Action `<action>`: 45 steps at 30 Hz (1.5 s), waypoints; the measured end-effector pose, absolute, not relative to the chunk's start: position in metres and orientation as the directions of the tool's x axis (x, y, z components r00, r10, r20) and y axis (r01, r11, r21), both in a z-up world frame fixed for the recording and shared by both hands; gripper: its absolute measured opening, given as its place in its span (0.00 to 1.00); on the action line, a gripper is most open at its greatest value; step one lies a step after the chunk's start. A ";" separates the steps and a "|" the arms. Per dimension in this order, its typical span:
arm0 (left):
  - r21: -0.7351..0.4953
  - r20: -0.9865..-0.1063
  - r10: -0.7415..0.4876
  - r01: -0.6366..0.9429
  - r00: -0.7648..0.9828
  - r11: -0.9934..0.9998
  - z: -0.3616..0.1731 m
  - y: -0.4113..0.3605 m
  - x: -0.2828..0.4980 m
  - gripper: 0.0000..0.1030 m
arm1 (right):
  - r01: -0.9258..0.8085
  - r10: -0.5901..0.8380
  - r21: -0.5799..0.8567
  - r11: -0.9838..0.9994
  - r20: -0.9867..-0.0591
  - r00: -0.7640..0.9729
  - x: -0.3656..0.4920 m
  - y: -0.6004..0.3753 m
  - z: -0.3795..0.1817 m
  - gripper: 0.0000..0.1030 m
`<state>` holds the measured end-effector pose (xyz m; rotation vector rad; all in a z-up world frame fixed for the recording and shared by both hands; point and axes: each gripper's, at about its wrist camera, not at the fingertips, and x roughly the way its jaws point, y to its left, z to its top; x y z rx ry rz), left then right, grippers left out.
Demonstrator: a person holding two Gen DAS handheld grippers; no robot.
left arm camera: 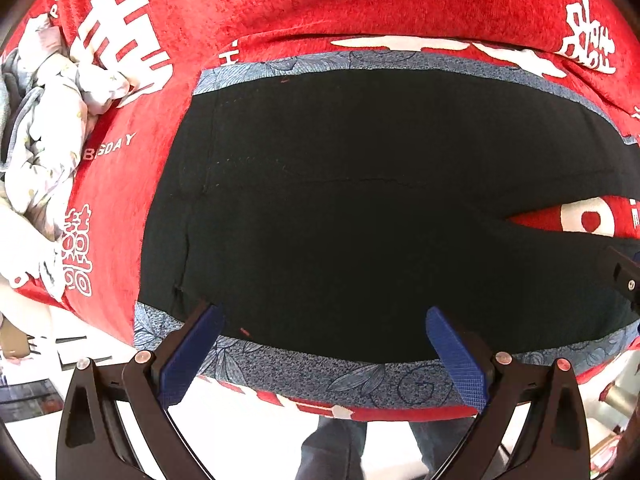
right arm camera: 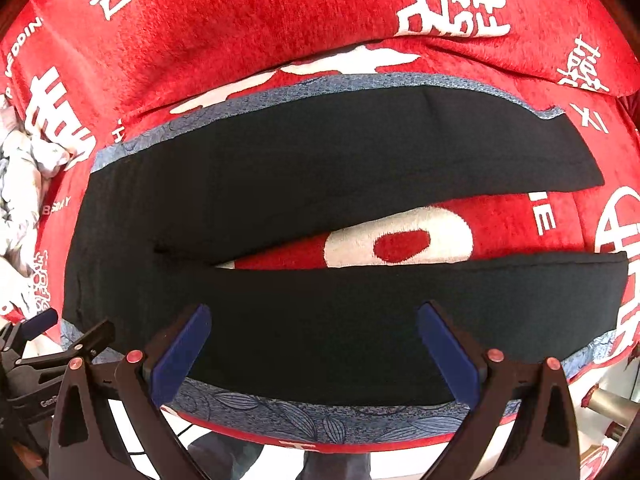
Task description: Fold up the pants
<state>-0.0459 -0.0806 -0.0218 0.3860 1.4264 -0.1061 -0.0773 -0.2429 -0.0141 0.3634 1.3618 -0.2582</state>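
Black pants (left arm camera: 360, 208) lie flat on a blue patterned mat (left arm camera: 360, 376), waistband to the left and both legs running right. In the right wrist view the pants (right arm camera: 320, 332) show their two legs spread apart, with red cloth between them. My left gripper (left arm camera: 326, 350) hovers open over the near edge of the seat part, nothing between its blue fingers. My right gripper (right arm camera: 314, 346) is open above the near leg, holding nothing. The left gripper (right arm camera: 60, 340) also appears at the left edge of the right wrist view.
A red blanket with white characters (left arm camera: 320, 4) covers the surface under the mat (right arm camera: 280, 424). A crumpled pale floral garment (left arm camera: 52, 128) is heaped at the far left. Below the near edge are a person's legs in jeans (left arm camera: 332, 448) and pale floor.
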 end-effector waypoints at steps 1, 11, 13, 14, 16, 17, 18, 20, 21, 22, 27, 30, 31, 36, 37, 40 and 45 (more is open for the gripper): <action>0.195 -0.976 0.156 0.300 0.150 0.934 -0.022 -0.079 -0.046 1.00 | 0.390 0.030 0.104 0.915 -0.981 0.190 -0.077 -0.243 -0.014 1.00; 0.134 -0.983 0.084 0.317 0.166 0.939 -0.031 -0.065 -0.038 1.00 | 0.412 -0.005 0.078 0.908 -0.980 0.197 -0.076 -0.229 -0.016 1.00; 0.122 -0.984 0.070 0.324 0.166 0.938 -0.032 -0.060 -0.036 1.00 | 0.419 -0.009 0.076 0.905 -0.980 0.198 -0.076 -0.223 -0.016 1.00; 0.116 -0.984 0.065 0.325 0.165 0.938 -0.032 -0.057 -0.036 1.00 | 0.424 -0.005 0.083 0.902 -0.979 0.202 -0.077 -0.220 -0.016 1.00; 0.108 -0.985 0.056 0.332 0.162 0.937 -0.033 -0.050 -0.036 1.00 | 0.430 0.000 0.091 0.898 -0.978 0.207 -0.077 -0.215 -0.015 1.00; 0.106 -0.986 0.055 0.336 0.160 0.936 -0.033 -0.047 -0.036 1.00 | 0.433 -0.001 0.090 0.897 -0.978 0.207 -0.078 -0.212 -0.015 1.00; 0.104 -0.986 0.052 0.340 0.158 0.935 -0.034 -0.042 -0.036 1.00 | 0.436 -0.002 0.090 0.895 -0.978 0.206 -0.080 -0.207 -0.016 1.00; 0.101 -0.986 0.049 0.343 0.158 0.934 -0.036 -0.035 -0.035 1.00 | 0.441 0.007 0.100 0.892 -0.978 0.208 -0.080 -0.202 -0.017 1.00; 0.103 -0.986 0.052 0.343 0.157 0.934 -0.038 -0.031 -0.035 1.00 | 0.443 0.012 0.104 0.890 -0.978 0.207 -0.081 -0.199 -0.018 1.00; 0.103 -0.987 0.052 0.342 0.155 0.934 -0.039 -0.028 -0.034 1.00 | 0.446 0.015 0.108 0.889 -0.978 0.206 -0.082 -0.196 -0.019 1.00; 0.081 -0.988 0.028 0.344 0.154 0.936 -0.041 -0.010 -0.035 1.00 | 0.461 0.040 0.136 0.877 -0.976 0.213 -0.085 -0.188 -0.023 1.00; 0.004 -0.989 -0.040 0.307 0.139 0.952 -0.040 0.013 -0.035 1.00 | 0.462 0.182 0.295 0.837 -0.944 0.274 -0.091 -0.185 -0.024 1.00; -0.027 -0.989 -0.068 0.291 0.132 0.956 -0.040 0.021 -0.035 1.00 | 0.454 0.235 0.353 0.818 -0.926 0.296 -0.093 -0.184 -0.025 1.00; -0.206 -0.966 -0.232 0.201 0.113 0.958 -0.044 0.071 -0.042 1.00 | 0.426 0.609 0.686 0.590 -0.725 0.323 -0.113 -0.164 -0.059 0.74; -0.235 -0.961 -0.257 0.183 0.106 0.955 -0.047 0.080 -0.044 1.00 | 0.438 0.655 0.718 0.541 -0.686 0.316 -0.119 -0.158 -0.069 0.71; -0.311 -0.943 -0.323 0.123 0.086 0.942 -0.059 0.106 -0.051 1.00 | 0.481 0.741 0.759 0.438 -0.608 0.285 -0.141 -0.138 -0.109 0.67; -0.410 -0.910 -0.411 0.036 0.048 0.911 -0.092 0.137 -0.062 1.00 | 0.521 0.753 0.745 0.416 -0.604 0.262 -0.166 -0.116 -0.156 0.67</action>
